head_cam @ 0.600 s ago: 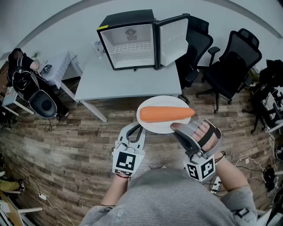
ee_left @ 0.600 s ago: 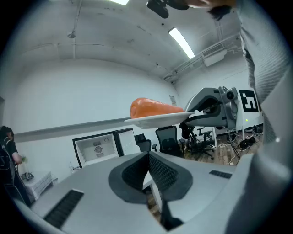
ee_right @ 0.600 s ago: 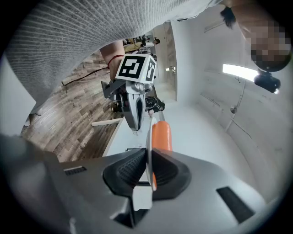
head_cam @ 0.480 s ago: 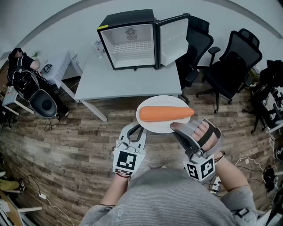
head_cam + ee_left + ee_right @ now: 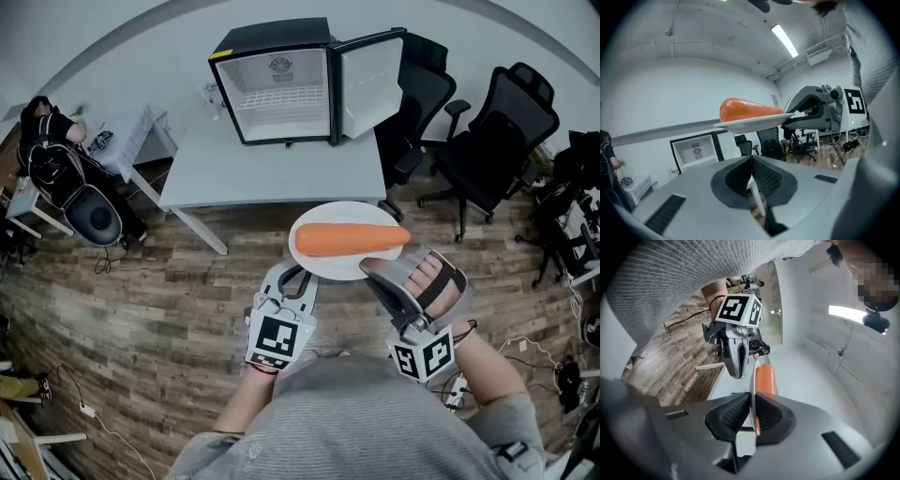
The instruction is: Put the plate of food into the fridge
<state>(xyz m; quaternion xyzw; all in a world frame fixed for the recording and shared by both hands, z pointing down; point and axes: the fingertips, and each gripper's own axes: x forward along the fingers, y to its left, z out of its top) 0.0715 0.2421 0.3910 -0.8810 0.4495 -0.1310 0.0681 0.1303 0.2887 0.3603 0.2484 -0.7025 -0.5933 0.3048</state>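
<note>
R gripper [image 5: 751, 412] pinching plate [image 5: 751, 380] rim: clear only in own view.

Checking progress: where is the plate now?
Head view centre: the plate, carrying the carrot, is held by the right gripper above the floor, short of the table and the open fridge.

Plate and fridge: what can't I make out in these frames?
Head view: the grip of the right gripper on the plate, covered by its own body.
Head view: whether the left gripper touches the plate's rim; its body overlaps it.
Left gripper view: inside of the fridge, too small.
</note>
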